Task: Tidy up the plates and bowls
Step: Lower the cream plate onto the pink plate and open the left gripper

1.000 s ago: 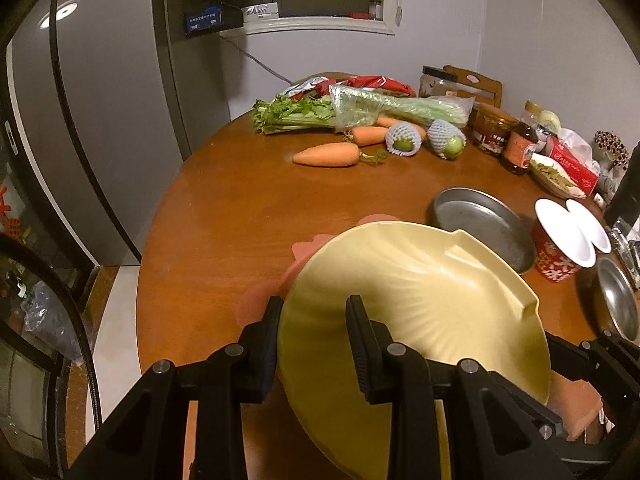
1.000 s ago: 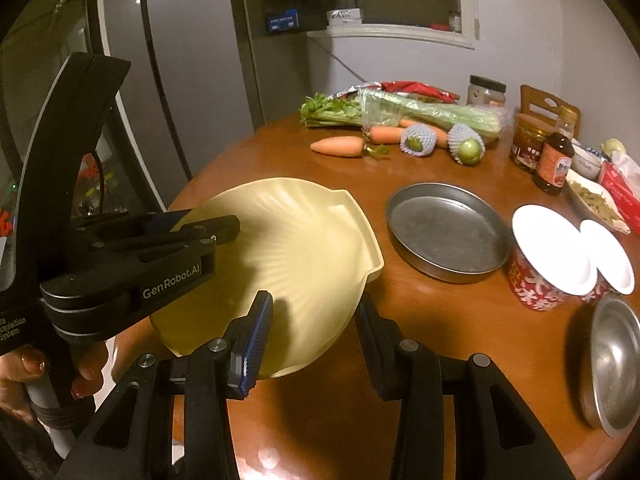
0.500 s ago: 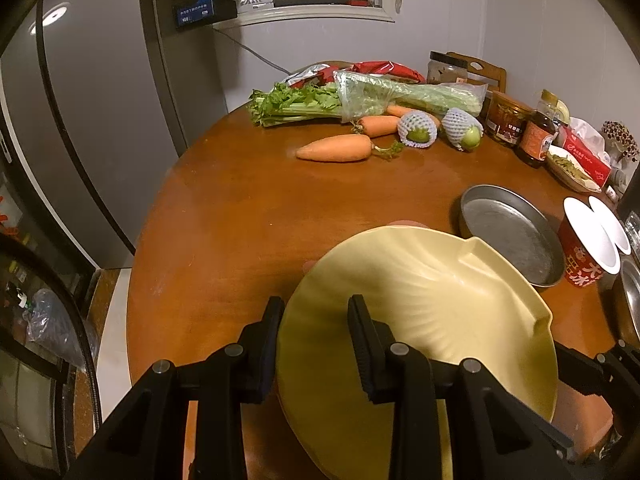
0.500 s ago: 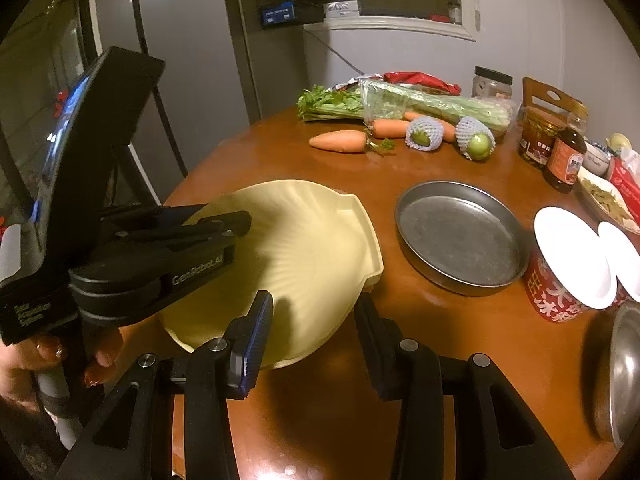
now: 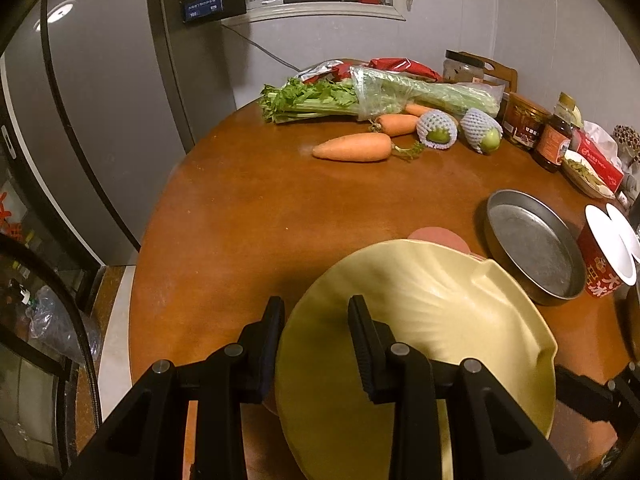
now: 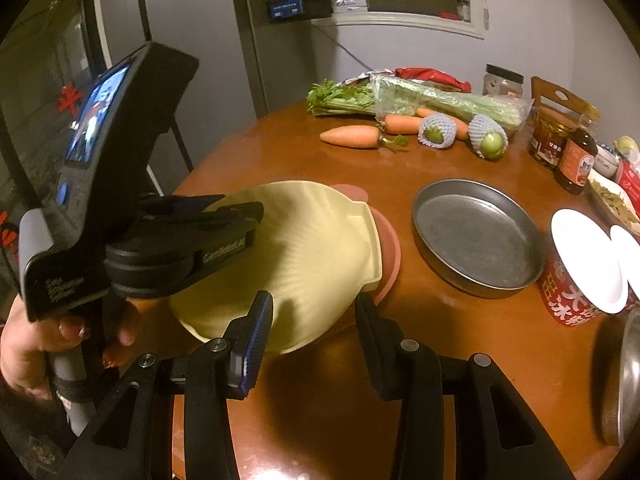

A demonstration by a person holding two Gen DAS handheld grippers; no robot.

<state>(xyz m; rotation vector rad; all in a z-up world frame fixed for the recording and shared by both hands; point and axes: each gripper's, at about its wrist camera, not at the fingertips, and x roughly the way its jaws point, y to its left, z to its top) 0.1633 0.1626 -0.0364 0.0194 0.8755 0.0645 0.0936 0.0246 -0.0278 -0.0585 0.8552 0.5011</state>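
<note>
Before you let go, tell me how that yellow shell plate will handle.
The yellow shell plate keeps its shape though the left gripper pinches only its rim, so probably stiff and light. Its glossy, ribbed surface may slip between the jaws. Set over the pink plate, its uneven edge might rock.

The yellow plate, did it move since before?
Yes. The yellow plate went toward the metal pan, now covering most of the pink plate.

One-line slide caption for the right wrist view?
Left hand-held gripper holds yellow shell plate over pink plate; right one open.
</note>
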